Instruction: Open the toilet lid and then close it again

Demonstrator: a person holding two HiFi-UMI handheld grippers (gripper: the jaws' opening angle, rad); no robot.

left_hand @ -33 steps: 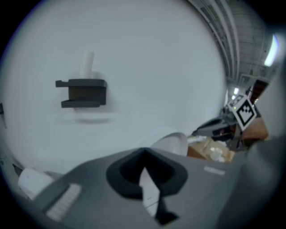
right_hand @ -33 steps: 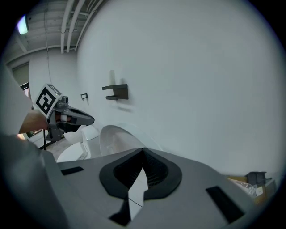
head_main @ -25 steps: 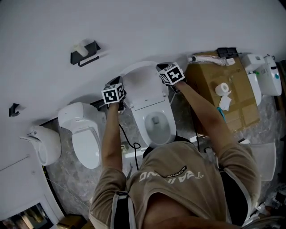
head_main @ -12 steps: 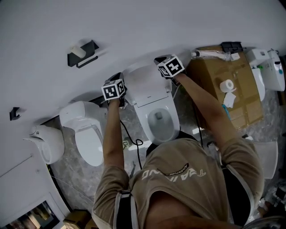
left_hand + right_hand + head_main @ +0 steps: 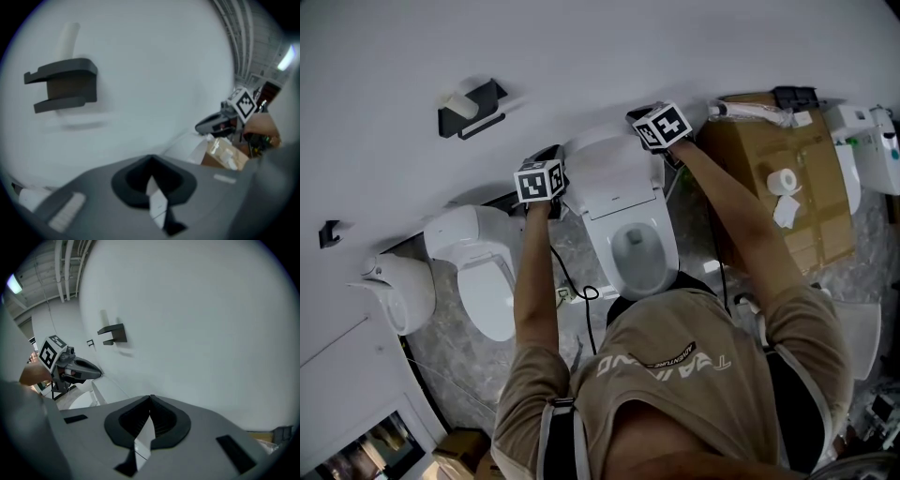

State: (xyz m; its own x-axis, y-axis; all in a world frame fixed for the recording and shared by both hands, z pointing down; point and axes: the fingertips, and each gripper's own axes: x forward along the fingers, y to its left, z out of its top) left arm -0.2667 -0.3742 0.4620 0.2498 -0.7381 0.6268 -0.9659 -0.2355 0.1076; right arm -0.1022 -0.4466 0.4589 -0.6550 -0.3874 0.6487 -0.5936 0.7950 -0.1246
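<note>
The white toilet [image 5: 637,248] stands against the wall, its lid [image 5: 614,173] raised upright and the bowl open. My left gripper [image 5: 548,157] is at the lid's left edge, and my right gripper [image 5: 645,114] is at its upper right edge, both close to the wall. In the left gripper view the jaws [image 5: 151,159] are shut with nothing between them, and the lid's white edge [image 5: 187,145] shows to the right. In the right gripper view the jaws [image 5: 150,399] are also shut and empty. Whether either gripper touches the lid I cannot tell.
A black paper holder [image 5: 472,106] hangs on the wall to the left. A second toilet [image 5: 483,272] and another white fixture [image 5: 394,291] stand further left. A cardboard box [image 5: 778,178] with a paper roll [image 5: 783,180] is at the right. A cable [image 5: 572,291] lies on the floor.
Both grippers have moved slightly closer to the wall alongside the upright lid. The head view has shifted a little.
</note>
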